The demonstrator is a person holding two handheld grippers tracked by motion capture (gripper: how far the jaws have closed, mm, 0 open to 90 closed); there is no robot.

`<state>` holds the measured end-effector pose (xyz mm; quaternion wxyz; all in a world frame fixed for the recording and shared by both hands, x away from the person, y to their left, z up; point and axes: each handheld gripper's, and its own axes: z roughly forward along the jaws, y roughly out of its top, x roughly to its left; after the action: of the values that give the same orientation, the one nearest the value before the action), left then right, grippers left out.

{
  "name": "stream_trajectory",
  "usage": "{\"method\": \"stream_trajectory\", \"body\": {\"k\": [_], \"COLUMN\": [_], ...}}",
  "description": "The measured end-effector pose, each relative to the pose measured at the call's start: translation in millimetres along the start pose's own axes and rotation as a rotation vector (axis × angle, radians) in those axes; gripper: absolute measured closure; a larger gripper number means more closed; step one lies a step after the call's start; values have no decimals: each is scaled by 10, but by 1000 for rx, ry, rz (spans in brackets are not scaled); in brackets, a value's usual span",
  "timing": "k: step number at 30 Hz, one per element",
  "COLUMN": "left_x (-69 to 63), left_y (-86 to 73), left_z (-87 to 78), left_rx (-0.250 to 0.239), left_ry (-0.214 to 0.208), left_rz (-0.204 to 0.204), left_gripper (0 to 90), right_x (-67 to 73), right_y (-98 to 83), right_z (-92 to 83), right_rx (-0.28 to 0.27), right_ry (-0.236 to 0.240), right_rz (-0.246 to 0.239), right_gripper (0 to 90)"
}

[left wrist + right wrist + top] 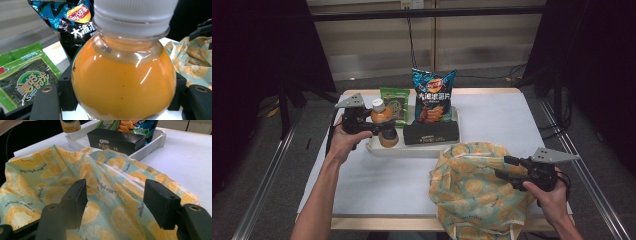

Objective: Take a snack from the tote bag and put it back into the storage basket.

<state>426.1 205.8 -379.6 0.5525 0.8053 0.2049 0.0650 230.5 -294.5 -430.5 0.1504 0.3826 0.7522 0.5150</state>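
Note:
My left gripper [381,131] is shut on a bottle of orange juice [387,136] with a white cap, at the left end of a white tray [412,150]. In the left gripper view the bottle [122,80] sits tight between both black pads [67,91]. I cannot tell whether it rests on the tray or hangs just above it. My right gripper [506,167] stands open over a cloth bag [472,192] printed with orange slices at the table's front right. In the right gripper view its fingers [75,201] are spread above the cloth bag [45,185], holding nothing.
In the tray stand a green seaweed pack [394,102], a blue chips bag [433,95] and a black box [432,133] in front of them. The white table top [497,120] has open room at the right and front left.

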Motion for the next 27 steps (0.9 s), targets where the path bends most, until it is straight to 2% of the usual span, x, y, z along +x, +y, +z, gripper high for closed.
{"method": "stream_trajectory", "body": {"k": [2, 5, 7, 11, 13, 14, 16, 18, 19, 20, 24, 25, 27], "left_x": [50, 132, 171, 206, 203, 206, 189, 173, 166, 167, 188, 188, 204], "left_y": [-15, -60, -92, -135, -145, -152, -160, -167, -171, -175, -210, -224, -246], "left_z": [5, 34, 56, 118, 152, 165, 188, 206, 213, 213, 242, 248, 253], "left_rx": [17, 15, 25, 38, 46, 46, 48, 63, 66, 74, 75, 80, 86], "left_ry": [2, -7, 5, 3, 13, 6, 24, 19, 13, 22, 24, 33, 39], "left_rz": [7, -16, -23, -8, 14, 22, 39, 61, 59, 68, 58, 38, 33], "left_gripper": [312, 312, 313, 312, 312, 312, 312, 313, 312, 312, 312, 311, 311], "right_x": [-1, -3, -4, -5, -3, -5, -4, -8, -10, -12, -10, -7, -5], "right_y": [-1, -4, -4, -5, -7, -8, -8, -11, -13, -16, -19, -20, -20], "right_z": [-1, -1, -2, -5, -4, -4, -9, -17, -19, -20, -21, -22, -25], "right_rx": [0, -2, -1, -2, -1, 0, -2, 1, -2, -2, -1, -1, -2], "right_ry": [0, -2, 1, 4, 1, 0, 3, -2, 0, 1, -1, -3, -4], "right_rz": [0, 1, 4, 0, 4, 1, 1, 1, 3, 3, 2, 2, 2], "right_gripper": [357, 356, 356, 356, 356, 356, 355, 355, 355, 354, 353, 353, 352]}}
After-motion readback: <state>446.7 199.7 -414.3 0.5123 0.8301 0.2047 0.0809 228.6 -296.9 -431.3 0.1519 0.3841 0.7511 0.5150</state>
